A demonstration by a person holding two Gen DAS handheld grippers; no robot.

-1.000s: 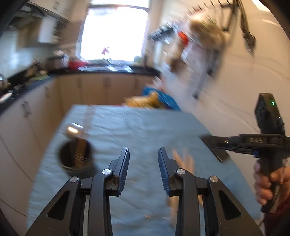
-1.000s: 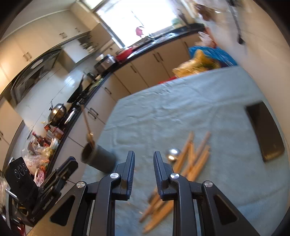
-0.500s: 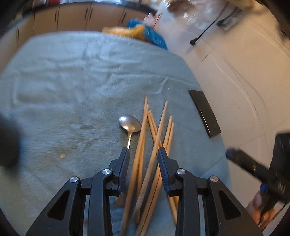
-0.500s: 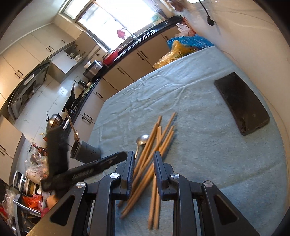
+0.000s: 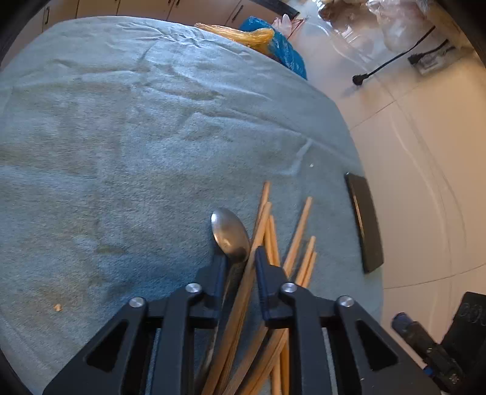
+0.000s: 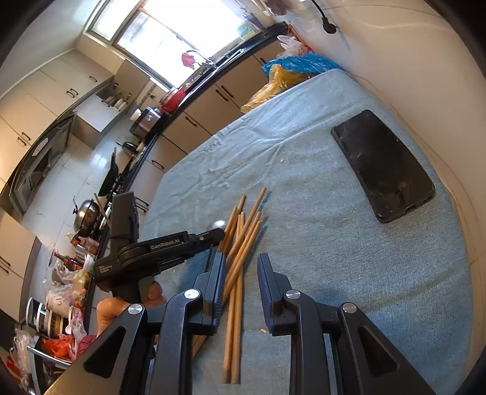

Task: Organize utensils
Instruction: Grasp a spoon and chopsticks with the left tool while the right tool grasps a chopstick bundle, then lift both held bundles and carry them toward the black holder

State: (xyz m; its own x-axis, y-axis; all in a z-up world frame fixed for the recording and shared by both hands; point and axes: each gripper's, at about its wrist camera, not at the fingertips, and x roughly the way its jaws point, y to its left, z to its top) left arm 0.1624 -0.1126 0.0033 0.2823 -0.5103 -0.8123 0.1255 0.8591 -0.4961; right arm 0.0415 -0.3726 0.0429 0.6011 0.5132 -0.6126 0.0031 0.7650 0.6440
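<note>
One metal spoon (image 5: 230, 234) lies on the blue-grey cloth (image 5: 127, 158) that covers the table, and beside it sits a loose heap of wooden chopsticks (image 6: 240, 243). I count about seven sticks fanned out at their far tips, though they cross and overlap near the bottom, so the exact number is hard to fix. The spoon's bowl touches the leftmost sticks.

The left gripper (image 5: 237, 258) is down low over the heap, its two fingers a narrow gap apart. The spoon's handle and one or two chopsticks run through that gap, and the spoon's bowl pokes out just past the fingertips. Whether the fingers are actually pressing on them I cannot tell; a sliver of space shows on either side.

The right gripper (image 6: 241, 262) hangs above the near end of the heap with its fingers apart and nothing between them but the sticks lying on the cloth below. It touches nothing.

One black phone (image 6: 382, 164) lies flat near the table's right edge, well apart from the chopsticks. Beyond the far end of the table are blue and yellow plastic bags (image 6: 291, 68), and kitchen cabinets (image 6: 209, 106) run under a bright window (image 6: 182, 27).
</note>
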